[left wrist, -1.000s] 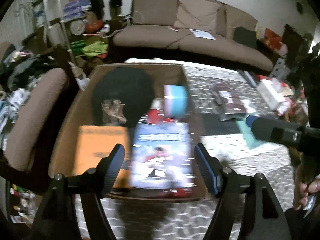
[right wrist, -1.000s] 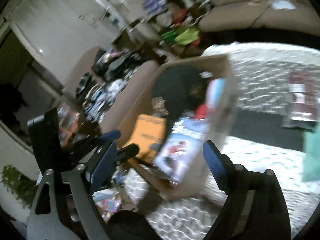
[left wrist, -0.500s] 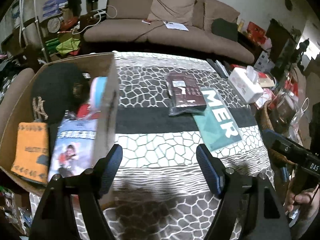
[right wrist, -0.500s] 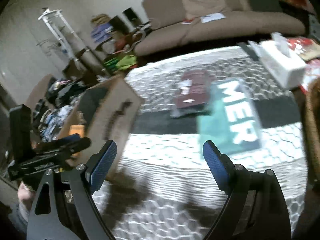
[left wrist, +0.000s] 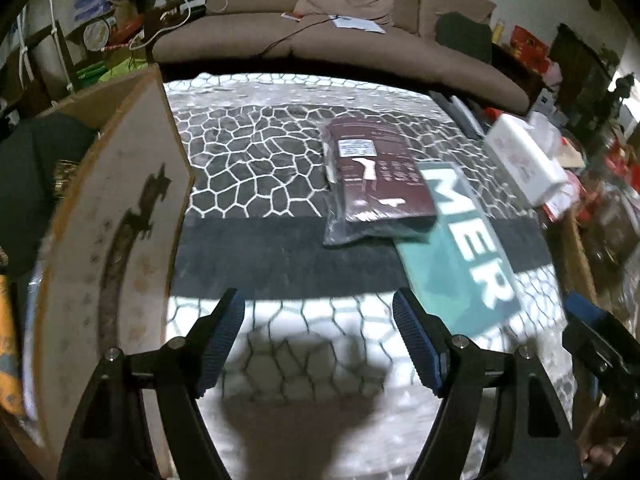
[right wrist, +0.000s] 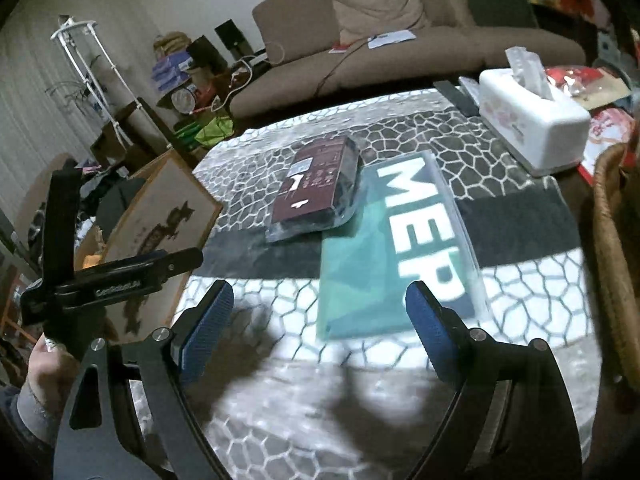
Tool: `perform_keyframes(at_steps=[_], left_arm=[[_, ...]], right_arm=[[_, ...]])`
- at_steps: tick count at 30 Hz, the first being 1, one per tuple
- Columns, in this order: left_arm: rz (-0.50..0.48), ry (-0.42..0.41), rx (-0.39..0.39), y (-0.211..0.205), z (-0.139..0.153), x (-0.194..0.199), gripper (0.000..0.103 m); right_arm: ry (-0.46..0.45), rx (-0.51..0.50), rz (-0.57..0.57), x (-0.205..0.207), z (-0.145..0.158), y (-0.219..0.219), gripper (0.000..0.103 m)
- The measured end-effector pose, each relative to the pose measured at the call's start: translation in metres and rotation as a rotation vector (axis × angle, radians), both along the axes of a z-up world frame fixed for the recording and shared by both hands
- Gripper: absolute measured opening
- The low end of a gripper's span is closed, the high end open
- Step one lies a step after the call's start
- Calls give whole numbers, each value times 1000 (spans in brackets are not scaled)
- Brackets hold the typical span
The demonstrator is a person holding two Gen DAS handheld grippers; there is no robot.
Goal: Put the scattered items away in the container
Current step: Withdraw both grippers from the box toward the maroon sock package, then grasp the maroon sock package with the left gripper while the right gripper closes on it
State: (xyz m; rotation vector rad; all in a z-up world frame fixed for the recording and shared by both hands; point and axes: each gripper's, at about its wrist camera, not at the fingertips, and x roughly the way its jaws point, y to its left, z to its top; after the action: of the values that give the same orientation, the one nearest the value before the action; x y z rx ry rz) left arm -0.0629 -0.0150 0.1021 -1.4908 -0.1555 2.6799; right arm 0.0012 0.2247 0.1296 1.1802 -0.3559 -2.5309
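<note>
left gripper (left wrist: 318, 340): angled down over the patterned tabletop (left wrist: 260, 184), jaws wide apart, nothing between them, only cloth and its own shadow under them.
right gripper (right wrist: 320, 330): also angled down at the tabletop, jaws wide apart and empty; near edge of the teal folder (right wrist: 384, 256) lies just past its fingertips.
hands: 1 hand (right wrist: 48, 364) with a grey cuff grips the left tool's handle, seen low left in the right view.
maroon packet (left wrist: 378, 178): flat in a clear bag, long axis running away from the left camera, label end far. Its near right corner overlaps the teal folder.
teal folder, left view (left wrist: 460, 252): flat, long axis slanting from mid-table toward the near right, white letters "MER" reading along it.
cardboard box (left wrist: 120, 240): on the left edge of the tabletop, well apart from the 2 loose items; its side wall faces the left camera.
left view only: a dark cap (left wrist: 36, 184) and something orange (left wrist: 8, 344) inside the box.
right view only: whole tissue box (right wrist: 532, 128) at far right, a basket rim (right wrist: 612, 264) at the right edge.
both views: brown sofa (left wrist: 320, 36) behind the tabletop.
</note>
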Motion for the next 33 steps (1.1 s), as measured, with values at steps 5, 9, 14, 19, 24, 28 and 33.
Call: perform_keyframes(at_steps=[5,9,14,19,24,28,33], left_arm=[[12,1,-1,-2,-25,-28,77],[-4,27,-36,3,-41,-46,77],[-58,15,-65,14,-66,-71,77],[-66,51,-44,16,-75,-78,77],[-87,42,-63,21,-83,-84,77],[-87,45,-41,17,-86,-88,77],[-79,44,-39,15,-86,-90,77]], right_arm=[[17,110,70,-42,-18,-18,87],[25,197,158,-77,-33,-36,86],[9,286,273,-114,-53,-54,86],[16,378,355,-139,-74,-74,79],[23,403,394,-149,-86,-86,73],[40,414,417,-150,-90,-91,67],[44,396,426,-151,-90,-93,61]])
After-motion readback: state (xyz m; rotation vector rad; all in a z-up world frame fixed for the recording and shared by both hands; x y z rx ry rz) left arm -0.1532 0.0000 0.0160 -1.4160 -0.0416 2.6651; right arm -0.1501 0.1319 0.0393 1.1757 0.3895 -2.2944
